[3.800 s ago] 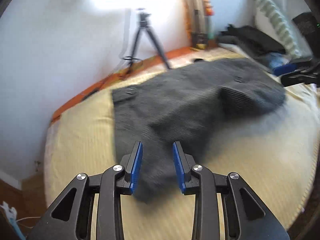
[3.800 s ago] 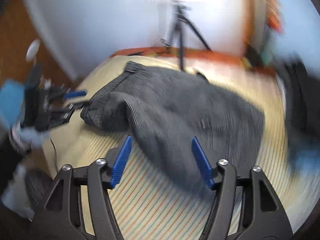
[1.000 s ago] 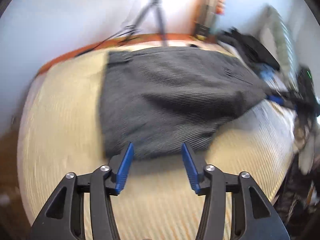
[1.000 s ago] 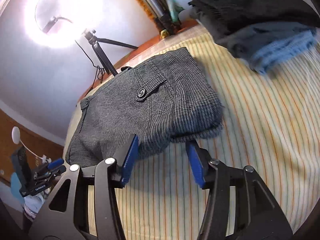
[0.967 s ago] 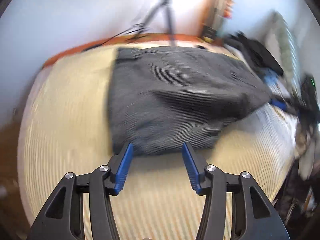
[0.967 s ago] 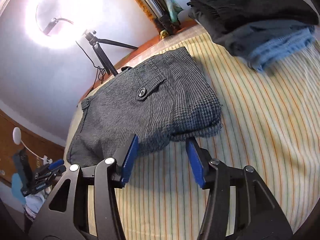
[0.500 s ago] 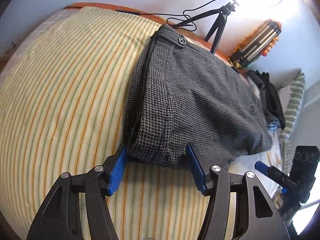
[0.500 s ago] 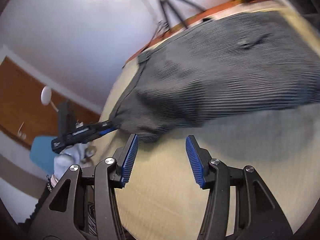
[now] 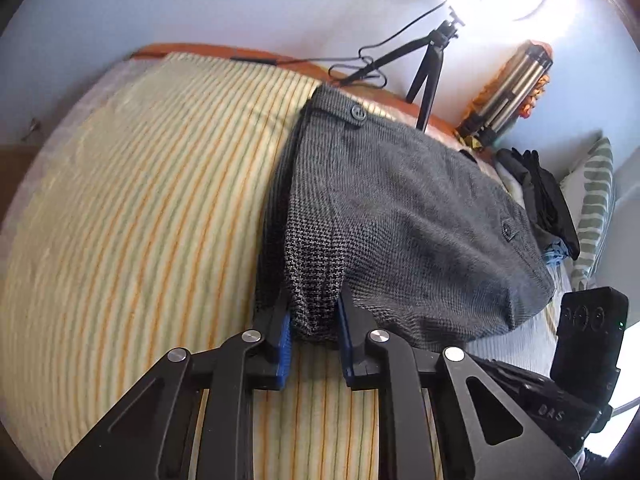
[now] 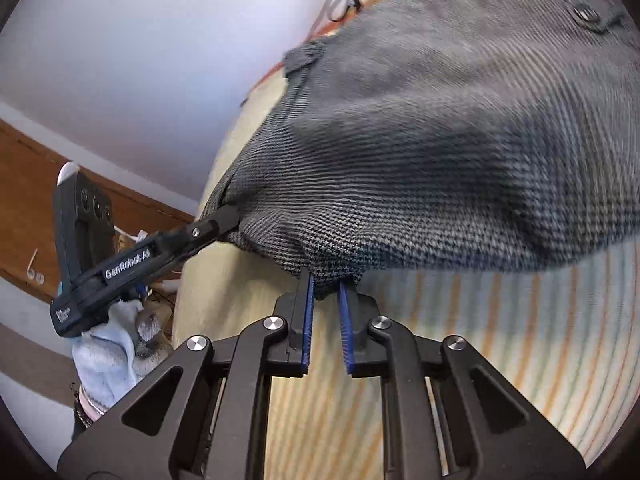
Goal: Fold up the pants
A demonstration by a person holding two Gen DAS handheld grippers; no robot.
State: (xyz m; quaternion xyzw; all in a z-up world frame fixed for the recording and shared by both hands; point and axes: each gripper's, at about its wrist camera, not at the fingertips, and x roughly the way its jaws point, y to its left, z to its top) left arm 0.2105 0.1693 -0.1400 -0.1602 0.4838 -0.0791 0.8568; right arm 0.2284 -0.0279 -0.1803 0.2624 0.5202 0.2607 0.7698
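Note:
Grey houndstooth pants [image 9: 400,216] lie folded on a yellow striped bed [image 9: 132,216]. My left gripper [image 9: 314,316] is shut on the near left corner of the fold. My right gripper [image 10: 325,292] is shut on the near edge of the pants [image 10: 460,128] further right. In the right wrist view the left gripper [image 10: 224,220] shows at the left, clamped on the cloth's corner. The waistband button [image 9: 357,112] lies at the far end.
A tripod with a ring light [image 9: 430,68] stands behind the bed by the wall. A stack of dark and blue clothes [image 9: 540,200] and a striped pillow [image 9: 596,208] lie at the right. The bed's orange edge [image 9: 208,50] runs along the back.
Both grippers have moved in onto the near edge of the pants and closed on it. Half a second ago both were open just short of the cloth.

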